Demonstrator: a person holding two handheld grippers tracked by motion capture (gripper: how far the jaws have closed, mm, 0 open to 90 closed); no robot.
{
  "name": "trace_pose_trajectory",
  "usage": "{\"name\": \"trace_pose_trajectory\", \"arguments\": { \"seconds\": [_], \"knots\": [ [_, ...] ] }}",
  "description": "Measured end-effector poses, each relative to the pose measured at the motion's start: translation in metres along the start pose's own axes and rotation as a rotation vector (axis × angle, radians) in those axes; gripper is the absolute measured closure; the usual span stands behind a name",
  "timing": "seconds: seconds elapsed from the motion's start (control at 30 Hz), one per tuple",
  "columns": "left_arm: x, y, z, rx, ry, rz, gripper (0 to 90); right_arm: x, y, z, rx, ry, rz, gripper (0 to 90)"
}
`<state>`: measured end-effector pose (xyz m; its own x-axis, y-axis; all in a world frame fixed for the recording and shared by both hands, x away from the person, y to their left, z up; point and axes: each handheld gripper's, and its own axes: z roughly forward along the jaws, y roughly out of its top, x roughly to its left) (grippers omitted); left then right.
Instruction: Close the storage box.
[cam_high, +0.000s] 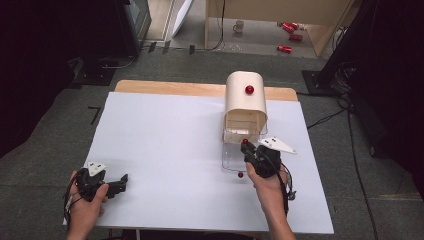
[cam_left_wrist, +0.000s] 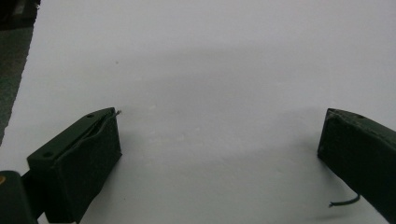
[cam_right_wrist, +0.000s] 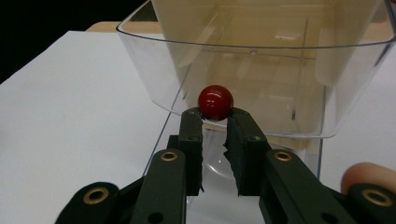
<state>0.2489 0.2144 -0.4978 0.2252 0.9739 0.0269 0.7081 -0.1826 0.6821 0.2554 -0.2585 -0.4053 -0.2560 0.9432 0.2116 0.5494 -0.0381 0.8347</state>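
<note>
A small red ball sits pinched between the tips of my right gripper, which is shut on it. Just beyond it rises the near wall of a clear plastic bin that sticks out of a cream round-topped box with a red knob. In the high view the right gripper holds the ball over the clear bin. A second small red ball lies by the bin's near edge. My left gripper rests open at the front left; its jaws stand wide apart over bare tabletop.
The white tabletop has a wooden strip along its far edge. Beyond the table, on the floor, are red cans, a mug and cables.
</note>
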Motion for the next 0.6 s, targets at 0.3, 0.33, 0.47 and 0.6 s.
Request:
{"name": "trace_pose_trajectory", "arguments": {
  "seconds": [0.3, 0.33, 0.47, 0.6],
  "knots": [
    [0.0, 0.0, 0.0, 0.0, 0.0, 0.0, 0.0, -0.004, 0.008, 0.012, 0.001, -0.012, -0.004, 77.2],
    [0.0, 0.0, 0.0, 0.0, 0.0, 0.0, 0.0, -0.004, 0.01, 0.013, 0.0, -0.015, -0.006, 77.2],
    [0.0, 0.0, 0.0, 0.001, 0.0, 0.001, 0.0, -0.006, 0.014, 0.019, 0.002, -0.018, -0.007, 77.0],
    [0.0, 0.0, 0.0, 0.001, 0.0, 0.001, 0.0, -0.008, 0.016, 0.024, 0.003, -0.018, 0.0, 77.1]
  ]
}}
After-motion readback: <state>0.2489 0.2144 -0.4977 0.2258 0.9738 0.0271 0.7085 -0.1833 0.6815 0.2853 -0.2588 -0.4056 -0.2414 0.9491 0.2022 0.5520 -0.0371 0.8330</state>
